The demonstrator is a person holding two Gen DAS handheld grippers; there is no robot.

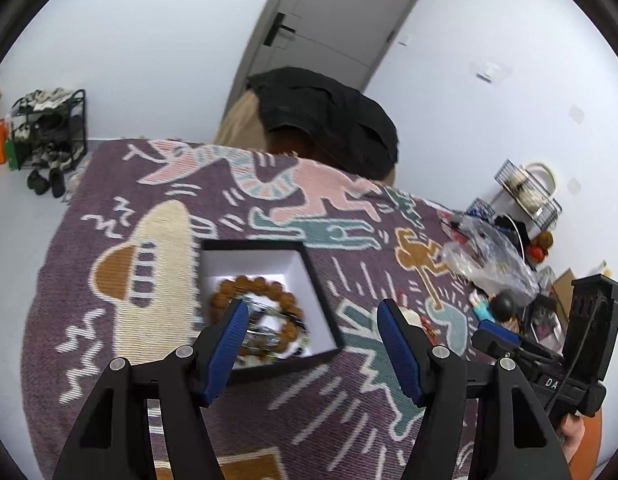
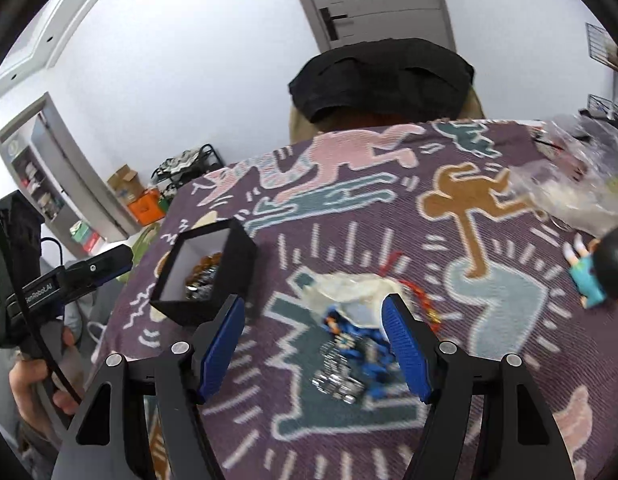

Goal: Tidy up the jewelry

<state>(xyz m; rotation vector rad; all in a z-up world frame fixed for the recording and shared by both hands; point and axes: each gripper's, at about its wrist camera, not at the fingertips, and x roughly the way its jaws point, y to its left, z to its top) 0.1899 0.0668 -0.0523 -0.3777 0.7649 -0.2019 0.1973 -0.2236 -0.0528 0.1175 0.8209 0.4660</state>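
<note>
- We are holding the left gripper (image 1: 311, 344) with its fingers spread wide and nothing between them; the black box (image 1: 325, 312) is sitting just ahead of the left finger, open, white inside.
- Inside it the brown bead bracelet (image 1: 229, 290) is lying with a tangle of other pieces we cannot make out.
- We are holding the right gripper (image 2: 313, 344) just as wide, also carrying nothing — the loose jewelry pile (image 2: 345, 364), silvery links and blue beads, is lying between and just beyond its fingers on the patterned cloth (image 2: 489, 312), with a pale pouch (image 2: 349, 288) right behind it.
- We judge that we are on the pick-up step: next the right fingers need lowering around one piece and closing without dragging the pouch.
- The box is standing ahead and left of the right fingers, with bare cloth between — open room for the carry.
- A doll figure (image 2: 597, 272) and a plastic bag (image 2: 581, 184) are lying well off to the right.
</note>
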